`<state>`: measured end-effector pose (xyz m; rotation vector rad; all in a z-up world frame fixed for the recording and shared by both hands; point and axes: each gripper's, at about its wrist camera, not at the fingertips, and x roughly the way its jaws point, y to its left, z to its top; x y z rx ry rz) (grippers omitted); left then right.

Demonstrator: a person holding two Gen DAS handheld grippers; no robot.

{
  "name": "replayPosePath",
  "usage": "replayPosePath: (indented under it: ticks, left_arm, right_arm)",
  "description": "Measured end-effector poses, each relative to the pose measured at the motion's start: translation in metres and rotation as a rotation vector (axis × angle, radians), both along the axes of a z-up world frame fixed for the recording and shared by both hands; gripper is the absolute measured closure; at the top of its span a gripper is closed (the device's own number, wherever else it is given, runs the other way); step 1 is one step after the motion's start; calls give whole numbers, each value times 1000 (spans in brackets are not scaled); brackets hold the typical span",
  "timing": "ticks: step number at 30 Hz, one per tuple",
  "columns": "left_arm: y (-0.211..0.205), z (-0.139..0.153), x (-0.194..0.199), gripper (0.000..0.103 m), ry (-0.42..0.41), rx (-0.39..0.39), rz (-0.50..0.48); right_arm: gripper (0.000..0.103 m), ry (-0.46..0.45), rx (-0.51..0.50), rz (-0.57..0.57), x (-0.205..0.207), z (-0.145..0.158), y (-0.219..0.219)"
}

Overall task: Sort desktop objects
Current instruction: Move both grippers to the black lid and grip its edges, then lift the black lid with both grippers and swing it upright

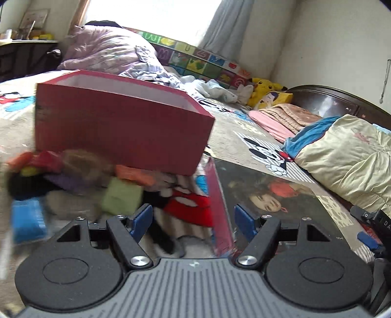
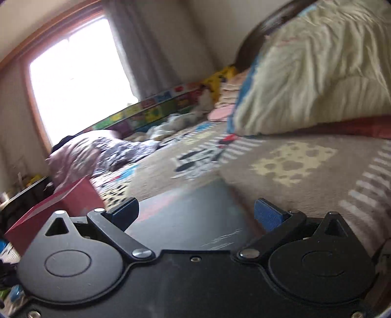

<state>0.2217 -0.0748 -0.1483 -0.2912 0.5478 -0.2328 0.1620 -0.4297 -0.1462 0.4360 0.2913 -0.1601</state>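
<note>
Your left gripper and right gripper both gape wide w/ nothing held, red box open-topped centre-left, prob. to take the blurry bits piled lower left.

Ahead of me spreads a bed whose cartoon mouse blanket covers most of the mattress. A rumpled purple quilt is heaped at the far side under the bright window, with a grey curtain hanging beside it. A yellow plush toy sits near the dark wooden headboard. To my right lies a cream quilt edged in blue.
</note>
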Motion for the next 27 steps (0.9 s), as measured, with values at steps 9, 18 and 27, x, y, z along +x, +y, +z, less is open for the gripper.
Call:
replayPosePath:
  ticks: [9, 18, 27]
  left_arm:
    - [-42, -32, 12, 29, 0, -23, -138]
    - [-46, -25, 5, 26, 12, -49, -250]
    - [-25, -11, -31, 25, 29, -30, -259]
  right_arm:
    - [0, 95, 246, -24, 24, -28, -24]
    - [0, 137, 202, 65, 30, -27, 3]
    - [0, 197, 75, 162, 17, -17, 32]
